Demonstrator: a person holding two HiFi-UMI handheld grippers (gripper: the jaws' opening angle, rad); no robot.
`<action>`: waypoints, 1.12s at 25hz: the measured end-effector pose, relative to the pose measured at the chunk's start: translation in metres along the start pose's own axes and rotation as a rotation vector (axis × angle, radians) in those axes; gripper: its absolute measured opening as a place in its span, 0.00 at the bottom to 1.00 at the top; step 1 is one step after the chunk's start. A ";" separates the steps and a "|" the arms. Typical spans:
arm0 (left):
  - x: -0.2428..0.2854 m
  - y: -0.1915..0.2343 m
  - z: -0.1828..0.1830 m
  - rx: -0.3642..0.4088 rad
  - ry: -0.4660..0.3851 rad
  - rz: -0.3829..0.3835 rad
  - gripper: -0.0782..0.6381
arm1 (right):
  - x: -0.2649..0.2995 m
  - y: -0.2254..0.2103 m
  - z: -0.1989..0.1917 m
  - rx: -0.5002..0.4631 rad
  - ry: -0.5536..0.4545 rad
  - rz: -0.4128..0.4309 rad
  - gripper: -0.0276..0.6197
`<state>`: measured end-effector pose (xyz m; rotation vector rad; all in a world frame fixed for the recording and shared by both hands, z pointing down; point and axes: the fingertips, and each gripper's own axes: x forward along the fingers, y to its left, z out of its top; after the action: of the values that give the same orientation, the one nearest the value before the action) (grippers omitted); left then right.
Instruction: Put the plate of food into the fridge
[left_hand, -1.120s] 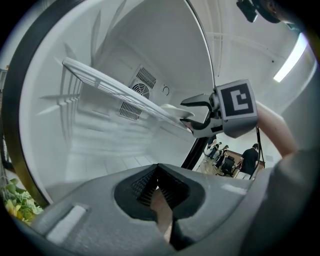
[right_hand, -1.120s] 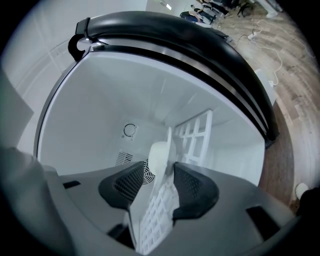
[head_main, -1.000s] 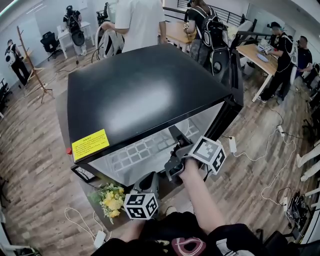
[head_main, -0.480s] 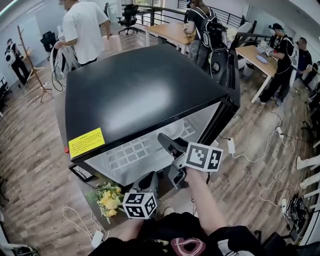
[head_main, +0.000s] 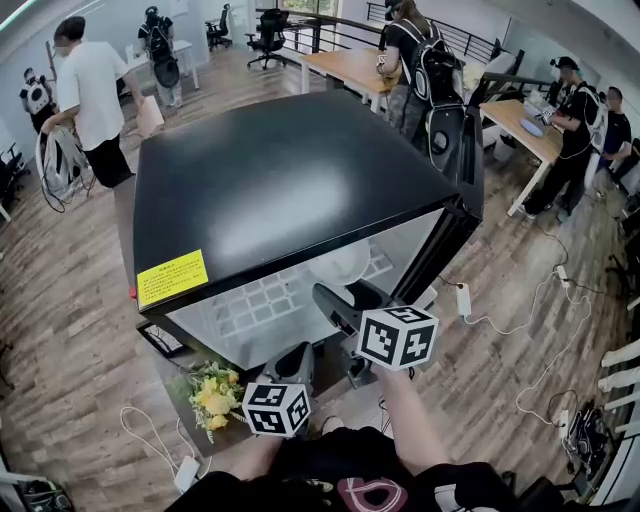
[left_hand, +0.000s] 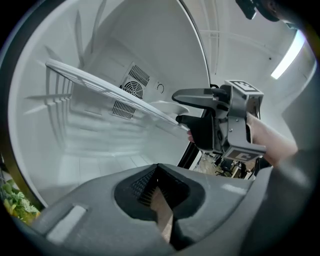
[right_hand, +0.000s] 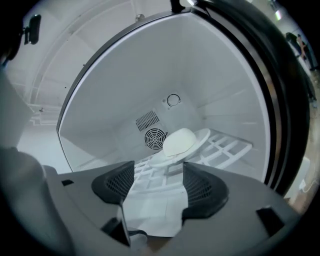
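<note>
The right gripper (right_hand: 159, 180) is pointing into the open fridge (head_main: 290, 190), and its jaws have just been opening; they are standing wide apart with nothing between them. Just ahead of those jaws, and clear of them, the plate (right_hand: 200, 140) is lying on the white shelf (right_hand: 225, 147), carrying a pale round lump of food (right_hand: 179, 141). Beyond the plate, at the fridge's back wall, a round fan grille (right_hand: 155, 138) is facing the gripper. The left gripper (left_hand: 157, 187) is hanging below and to the left of the right one, aiming into the space under the shelf; its jaws are sitting together and gripping nothing. Left of that gripper, outside the fridge, a bunch of yellow flowers (head_main: 215, 395) is lying low by the floor.
</note>
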<state>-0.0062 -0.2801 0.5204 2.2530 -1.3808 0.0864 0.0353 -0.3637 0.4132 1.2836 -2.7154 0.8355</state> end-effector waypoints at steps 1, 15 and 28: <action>0.000 0.001 -0.001 0.001 0.001 0.003 0.12 | -0.001 -0.001 -0.001 -0.034 -0.001 -0.012 0.51; -0.005 0.005 -0.005 -0.003 0.004 0.041 0.12 | -0.007 -0.005 -0.019 -0.297 0.031 -0.201 0.52; -0.003 -0.006 -0.009 0.005 0.004 0.012 0.12 | -0.024 -0.017 -0.044 -0.253 0.025 -0.187 0.59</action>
<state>-0.0003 -0.2716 0.5254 2.2473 -1.3942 0.0979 0.0548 -0.3341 0.4531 1.4279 -2.5292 0.4693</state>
